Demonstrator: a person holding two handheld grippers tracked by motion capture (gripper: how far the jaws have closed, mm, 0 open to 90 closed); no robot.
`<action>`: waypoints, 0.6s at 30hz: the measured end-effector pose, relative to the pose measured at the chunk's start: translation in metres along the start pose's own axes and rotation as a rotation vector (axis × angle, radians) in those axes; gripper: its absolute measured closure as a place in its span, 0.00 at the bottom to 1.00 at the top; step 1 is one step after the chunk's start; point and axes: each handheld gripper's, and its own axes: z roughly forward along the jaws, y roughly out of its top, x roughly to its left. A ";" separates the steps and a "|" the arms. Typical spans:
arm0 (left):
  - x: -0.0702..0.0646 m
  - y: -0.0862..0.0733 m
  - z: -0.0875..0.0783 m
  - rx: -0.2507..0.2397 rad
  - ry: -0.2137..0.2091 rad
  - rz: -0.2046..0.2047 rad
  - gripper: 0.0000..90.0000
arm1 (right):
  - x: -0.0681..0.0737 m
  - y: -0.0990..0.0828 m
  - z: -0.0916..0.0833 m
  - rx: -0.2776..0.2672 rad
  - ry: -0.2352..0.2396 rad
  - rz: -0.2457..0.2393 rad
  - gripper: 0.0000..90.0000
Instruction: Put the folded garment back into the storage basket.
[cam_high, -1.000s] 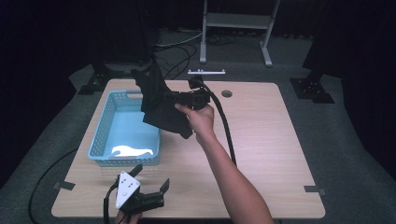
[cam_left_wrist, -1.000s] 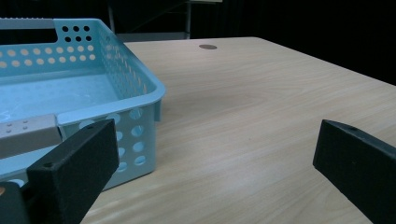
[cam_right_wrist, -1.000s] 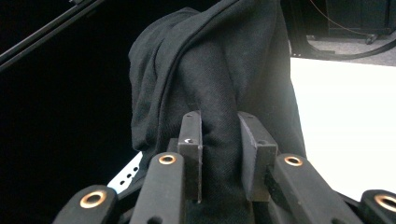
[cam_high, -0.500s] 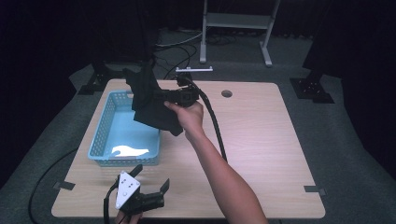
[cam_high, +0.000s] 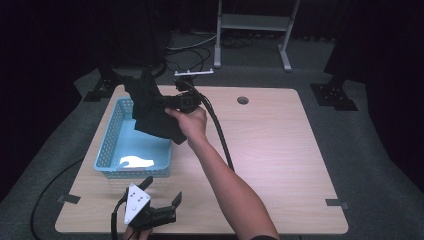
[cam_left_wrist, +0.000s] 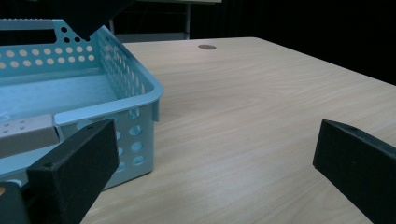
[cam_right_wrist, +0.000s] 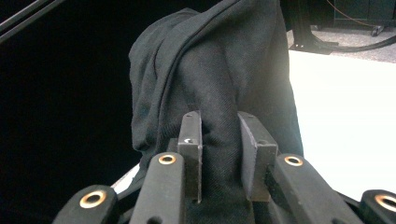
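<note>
We saw a light wooden table with a round hole near its far edge, standing on grey carpet. Black tape patches marked the floor by its corners. Behind stood a white metal stand, dark tripod feet and loose cables. The room beyond was black.

Black hand-held gripper with brass-ringed screws and a thick black cable.
</note>
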 end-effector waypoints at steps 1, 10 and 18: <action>0.000 0.000 0.000 0.000 0.000 0.000 0.00 | 0.000 0.000 0.001 0.002 0.001 0.004 0.81; 0.000 0.000 0.000 -0.001 -0.004 -0.001 0.00 | 0.005 0.002 0.013 -0.002 -0.015 -0.010 0.81; -0.001 0.000 0.000 -0.001 -0.006 0.003 0.00 | 0.010 0.002 0.026 -0.001 -0.038 -0.033 0.81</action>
